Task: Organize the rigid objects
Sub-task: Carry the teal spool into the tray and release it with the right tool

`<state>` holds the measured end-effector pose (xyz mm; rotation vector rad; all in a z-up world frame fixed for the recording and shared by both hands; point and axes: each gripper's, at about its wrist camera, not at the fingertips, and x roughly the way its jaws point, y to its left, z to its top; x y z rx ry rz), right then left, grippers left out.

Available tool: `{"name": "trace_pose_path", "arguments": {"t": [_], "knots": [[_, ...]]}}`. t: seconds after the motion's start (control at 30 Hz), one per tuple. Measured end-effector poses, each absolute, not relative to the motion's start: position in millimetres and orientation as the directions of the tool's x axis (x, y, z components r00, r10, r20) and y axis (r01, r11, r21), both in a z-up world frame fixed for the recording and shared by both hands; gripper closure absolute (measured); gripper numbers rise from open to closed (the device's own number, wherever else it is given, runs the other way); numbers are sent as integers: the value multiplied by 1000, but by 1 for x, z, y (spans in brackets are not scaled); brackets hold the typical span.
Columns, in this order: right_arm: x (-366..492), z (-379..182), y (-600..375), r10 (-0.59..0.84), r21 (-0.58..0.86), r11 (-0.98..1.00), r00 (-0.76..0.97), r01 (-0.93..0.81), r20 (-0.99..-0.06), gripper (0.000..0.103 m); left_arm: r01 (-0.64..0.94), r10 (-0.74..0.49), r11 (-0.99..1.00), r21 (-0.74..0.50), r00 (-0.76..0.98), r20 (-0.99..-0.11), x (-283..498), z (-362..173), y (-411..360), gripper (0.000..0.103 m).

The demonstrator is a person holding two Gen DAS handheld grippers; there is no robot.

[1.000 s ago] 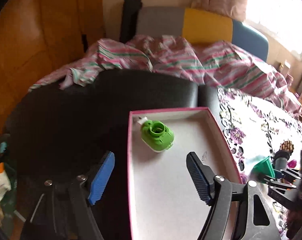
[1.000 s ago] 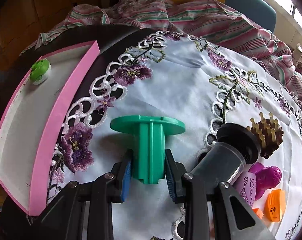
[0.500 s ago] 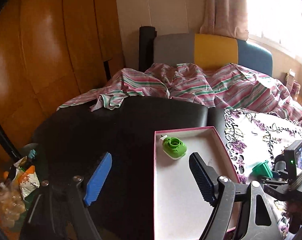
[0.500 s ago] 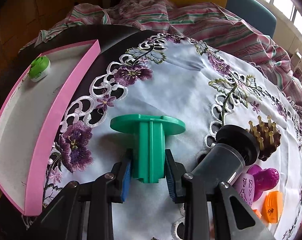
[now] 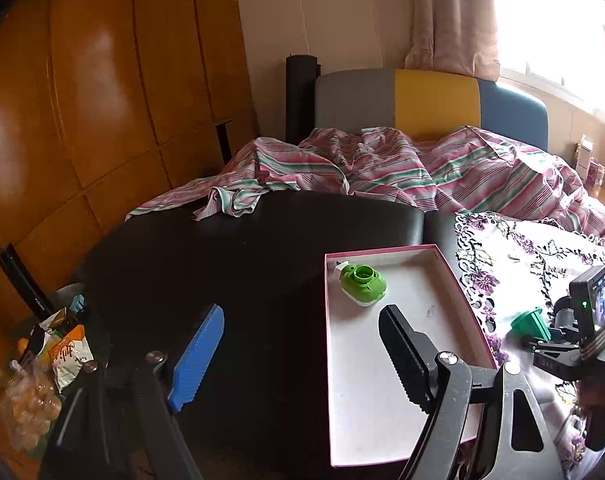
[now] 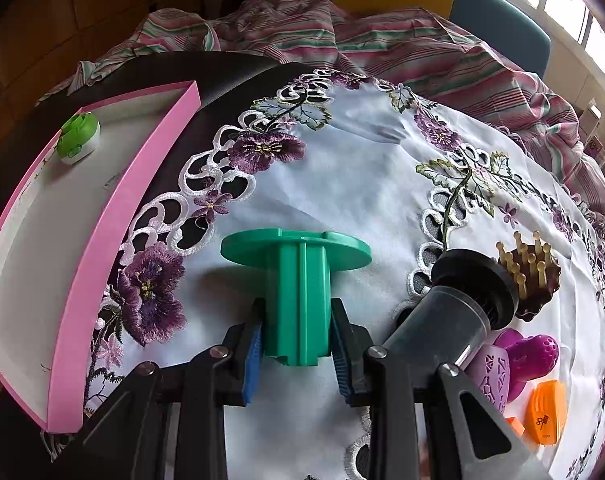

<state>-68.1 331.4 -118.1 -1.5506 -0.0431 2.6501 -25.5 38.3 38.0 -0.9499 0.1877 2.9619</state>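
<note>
My right gripper (image 6: pixel 296 354) is shut on a teal plastic spool (image 6: pixel 296 280), its flange pointing away over the embroidered cloth (image 6: pixel 362 184). The spool also shows in the left wrist view (image 5: pixel 530 324). A pink-rimmed white tray (image 6: pixel 102 248) lies to its left with a green and white round object (image 6: pixel 78 138) at its far end. In the left wrist view my left gripper (image 5: pixel 302 356) is open and empty, raised above the near left edge of the tray (image 5: pixel 328 360), well back from the green object (image 5: pixel 362 284).
Right of the spool lie a black and grey cylinder (image 6: pixel 458 304), a brown spiked brush (image 6: pixel 530 276), purple pieces (image 6: pixel 522 360) and orange pieces (image 6: pixel 544 412). A black table (image 5: pixel 206 264) carries the tray. Striped bedding (image 5: pixel 382 168) lies behind. Bags (image 5: pixel 42 360) sit at lower left.
My left gripper has pulled back and risen away from the tray, still open. My right gripper stays shut on the spool and has lifted it slightly.
</note>
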Motion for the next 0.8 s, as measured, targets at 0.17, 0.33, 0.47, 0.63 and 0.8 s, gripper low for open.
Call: {"name": "trace_pose_path", "arguments": {"t": [0.17, 0.33, 0.47, 0.63, 0.8], "knots": [[-68, -119, 331, 79, -60, -997, -492, -55, -867, 74, -55, -17, -993, 106, -812, -583, -23, 36, 32, 22], [-68, -119, 330, 93, -67, -995, -488, -70, -868, 74, -55, -9, -995, 88, -801, -599, -25, 30, 23, 22], [-67, -107, 328, 122, -67, -989, -495, -129, -860, 74, -42, -24, -995, 91, -781, -624, -25, 15, 13, 22], [-62, -69, 315, 81, 16, -987, -575, -163, -814, 74, -4, -49, -997, 79, -756, -652, -23, -5, -9, 22], [-70, -41, 257, -49, 88, -996, -621, -32, -782, 74, 43, -68, -998, 53, -729, -681, -24, -20, -31, 22]]}}
